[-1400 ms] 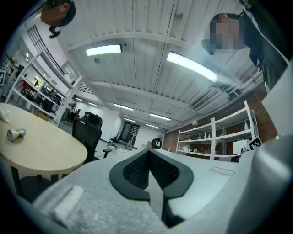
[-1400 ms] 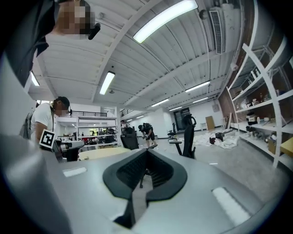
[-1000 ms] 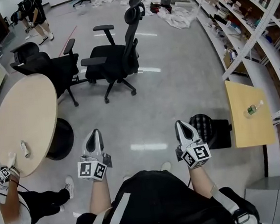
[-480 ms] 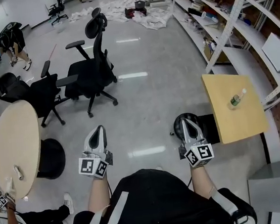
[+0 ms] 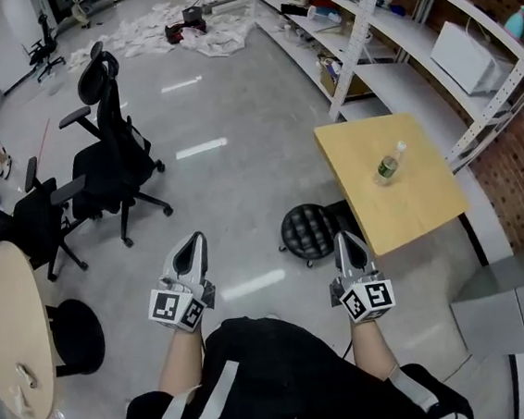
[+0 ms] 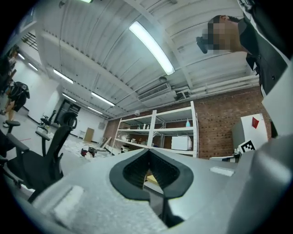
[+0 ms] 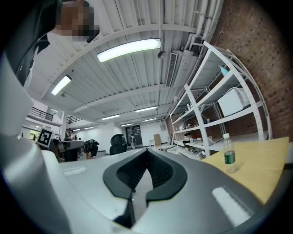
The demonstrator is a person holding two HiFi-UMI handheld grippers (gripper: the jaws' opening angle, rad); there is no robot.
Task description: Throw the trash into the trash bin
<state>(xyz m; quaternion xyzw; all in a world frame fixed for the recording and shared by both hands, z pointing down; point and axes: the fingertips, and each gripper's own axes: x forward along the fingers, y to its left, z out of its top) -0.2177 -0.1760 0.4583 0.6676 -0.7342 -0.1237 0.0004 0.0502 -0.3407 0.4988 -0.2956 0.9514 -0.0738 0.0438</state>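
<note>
The trash here is, I judge, the small plastic bottle (image 5: pixel 388 164) with a green label. It stands upright on the square wooden table (image 5: pixel 411 211), near the middle of it, with the white cap on top, so its long axis is vertical. In the right gripper view it shows right of my jaws and well apart from them.

On the floor just beside the near left edge of the table there is a black round thing (image 5: pixel 309 231), which I take for the trash bin, though I cannot be sure. It lies between my right tongs and the table.

My right tongs (image 5: pixel 348 242) are clenched, the jaws together with nothing between them. They point forward, and the bottle lies ahead of them and to the right. My left tongs (image 5: pixel 193 245) are also closed and empty, and they are much farther from the table, on the other side of my body.

So the right hand is clearly the nearer one. I think the coming move is a reach forward and to the right, and the jaws must open first to take the bottle from its side.
</note>
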